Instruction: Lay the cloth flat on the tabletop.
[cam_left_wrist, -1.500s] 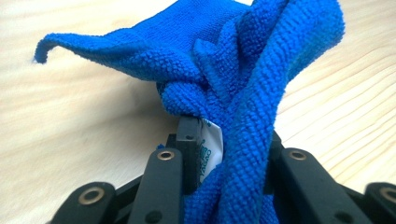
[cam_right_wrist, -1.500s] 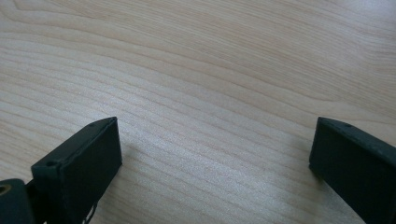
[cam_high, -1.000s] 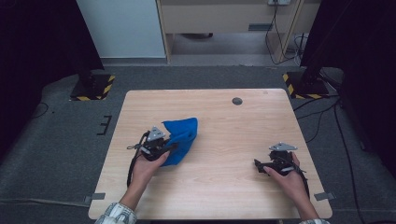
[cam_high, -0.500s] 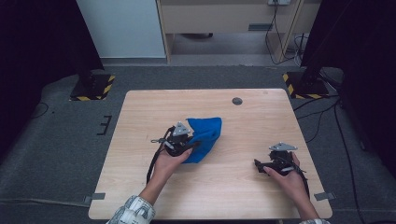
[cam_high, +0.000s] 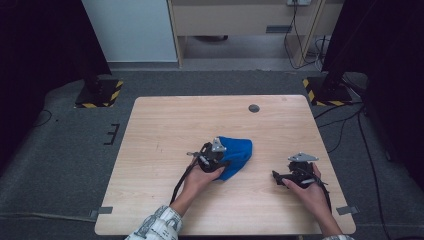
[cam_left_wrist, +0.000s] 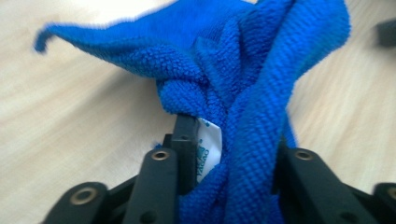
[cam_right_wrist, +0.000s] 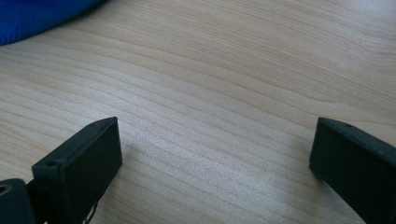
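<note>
Blue cloth (cam_high: 235, 155): one item, terry weave, bunched and folded, lying near the middle of my wooden table (cam_high: 165, 125), slightly toward my near edge. My left gripper (cam_high: 212, 159) has it: in the left gripper view the cloth (cam_left_wrist: 243, 93) runs down between my two black jaws, which are closed onto a thick twisted fold, with a small white care label (cam_left_wrist: 208, 147) pressed against the inner face of one jaw. Above the jaws the cloth fans out, one corner curling off to the side just above the tabletop. My left hand (cam_high: 197, 177) wraps the gripper body, its black cable looping back along my forearm; a patterned sleeve (cam_high: 157, 227) sits at the table's near edge. My right gripper (cam_high: 295, 172): resting low over bare wood near the table's right side, well apart from the cloth, jaws spread wide with nothing between them. In the right gripper view, a sliver of the cloth (cam_right_wrist: 42, 16) sits at the far corner. Dark round grommet (cam_high: 254, 108): set in the table near the far edge.
</note>
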